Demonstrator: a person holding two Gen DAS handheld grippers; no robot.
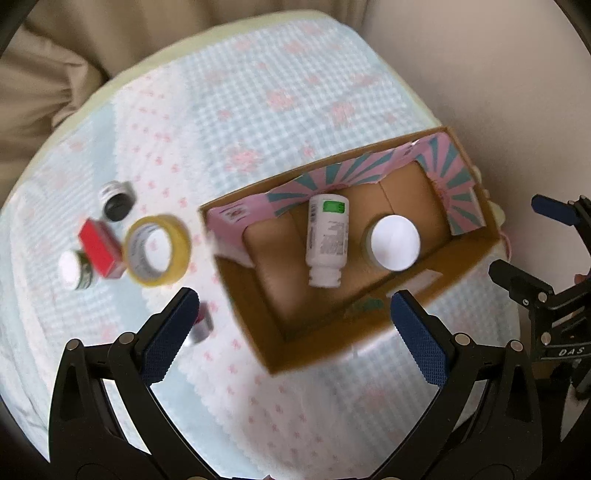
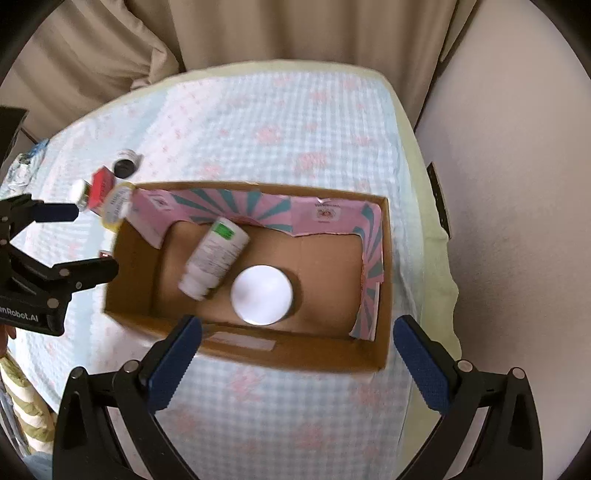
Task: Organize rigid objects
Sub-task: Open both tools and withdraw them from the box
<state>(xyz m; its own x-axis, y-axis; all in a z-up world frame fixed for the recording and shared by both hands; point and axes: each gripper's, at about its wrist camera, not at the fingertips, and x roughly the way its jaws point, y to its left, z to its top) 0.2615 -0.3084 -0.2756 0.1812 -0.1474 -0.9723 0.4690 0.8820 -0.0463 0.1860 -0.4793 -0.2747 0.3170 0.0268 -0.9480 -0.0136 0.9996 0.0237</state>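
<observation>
An open cardboard box (image 1: 258, 325) (image 2: 384, 280) on the checked cloth holds a white pill bottle (image 1: 328, 240) (image 2: 214, 258) lying down and a white-lidded jar (image 1: 395, 242) (image 2: 261, 295) upright. Left of the box lie a yellow tape roll (image 1: 157, 254) (image 2: 116, 206), a red box (image 1: 99, 247) (image 2: 101, 186), a black-lidded jar (image 1: 117, 201) (image 2: 125, 164), a small white-capped jar (image 1: 75, 269) (image 2: 82, 192) and a small metallic item (image 1: 201, 326). My left gripper (image 1: 291, 314) (image 2: 85, 236) is open and empty, above the box's near-left corner. My right gripper (image 2: 295, 339) (image 1: 524, 236) is open and empty over the box's near wall.
The table (image 2: 424, 206) is small, covered by a blue-and-pink checked cloth (image 2: 258, 118). Beige curtains (image 2: 258, 29) hang behind it and a pale wall (image 2: 517, 184) stands to the right. A striped fabric (image 2: 26, 402) shows at the lower left.
</observation>
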